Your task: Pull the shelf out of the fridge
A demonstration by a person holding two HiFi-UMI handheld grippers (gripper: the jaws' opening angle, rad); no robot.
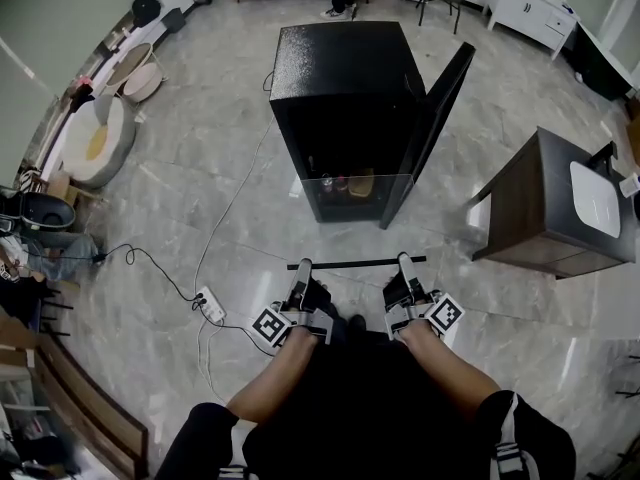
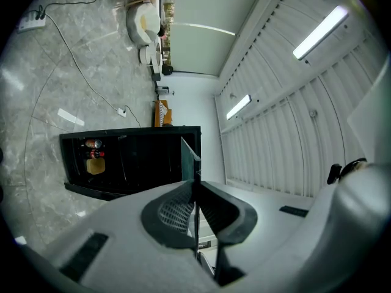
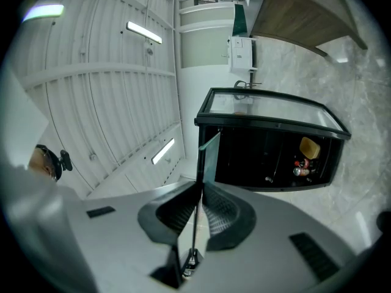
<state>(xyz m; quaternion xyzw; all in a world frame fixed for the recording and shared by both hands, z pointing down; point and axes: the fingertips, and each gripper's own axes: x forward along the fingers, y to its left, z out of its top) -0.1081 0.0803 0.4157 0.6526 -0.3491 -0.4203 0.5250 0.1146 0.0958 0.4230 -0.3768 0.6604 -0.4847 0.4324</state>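
— While your left gripper (image 2: 195,191) is clamped on something thin, can you tell what it is?

— It's the shelf (image 1: 355,263). Your jaws pinch its pane edge-on, pads pressed against both faces. Your right gripper (image 3: 198,191) has the same bite on the other end.

— So both are grasping it. Where does the shelf sit from your head view?

— It spans straight between your two grippers as a dark bar, just ahead of your hands, held off the floor (image 1: 230,168). Past it, at twelve o'clock, stands the fridge (image 1: 345,63), with its door (image 1: 440,108) swung open toward one o'clock.

— Is any of the shelf inside the cabinet?

— No. It hangs well apart from the opening, with bare floor between them. Only some cans (image 2: 93,148) show deep inside.

— Then how far along would you say you are?

— I'd judge the pull itself done: the shelf is fully out and in your grip. What's left, if anything, is finding somewhere to put it down.
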